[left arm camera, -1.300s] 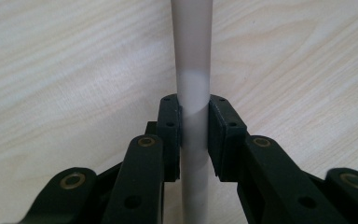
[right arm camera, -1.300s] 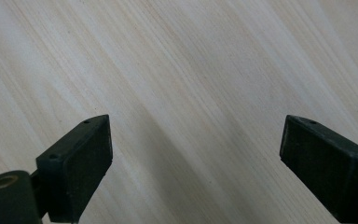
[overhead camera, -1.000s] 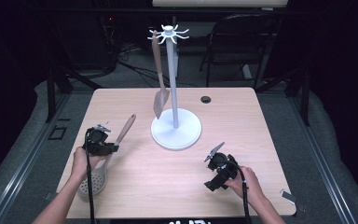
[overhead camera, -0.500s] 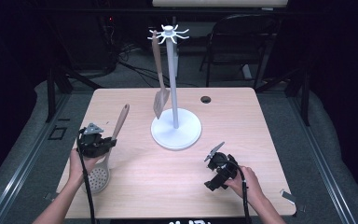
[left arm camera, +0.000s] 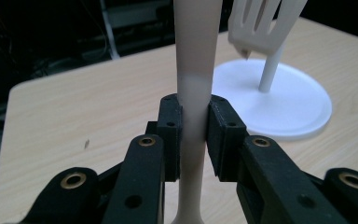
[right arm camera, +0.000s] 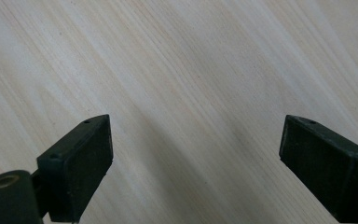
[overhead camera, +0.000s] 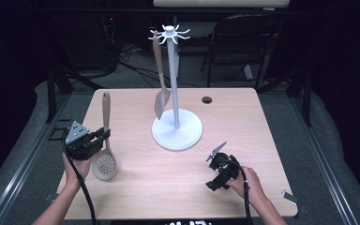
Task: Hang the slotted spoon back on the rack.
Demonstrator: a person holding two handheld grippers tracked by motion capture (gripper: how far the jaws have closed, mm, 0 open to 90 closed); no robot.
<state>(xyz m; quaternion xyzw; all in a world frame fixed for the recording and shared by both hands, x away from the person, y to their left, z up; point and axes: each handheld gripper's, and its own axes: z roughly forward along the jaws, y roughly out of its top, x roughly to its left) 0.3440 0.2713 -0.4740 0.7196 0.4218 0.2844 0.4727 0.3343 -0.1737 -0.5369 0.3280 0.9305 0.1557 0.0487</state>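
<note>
Pale wood-grain tabletop (overhead camera: 262, 122) carries the work, with dark floor and a black chair behind it. Nearest, the right gripper (overhead camera: 221, 171) rests on the table near the front edge with jaws spread and nothing between them, while the left gripper (left arm camera: 195, 135) clamps the handle of the beige slotted spoon (overhead camera: 105, 140) at the left side. Farther back, the white hook stand (overhead camera: 176, 124) holds a beige slotted spatula (overhead camera: 161, 101); judged risk: the narrow handle pivots in the pads, swinging the spoon against the spatula or missing a hook.
</note>
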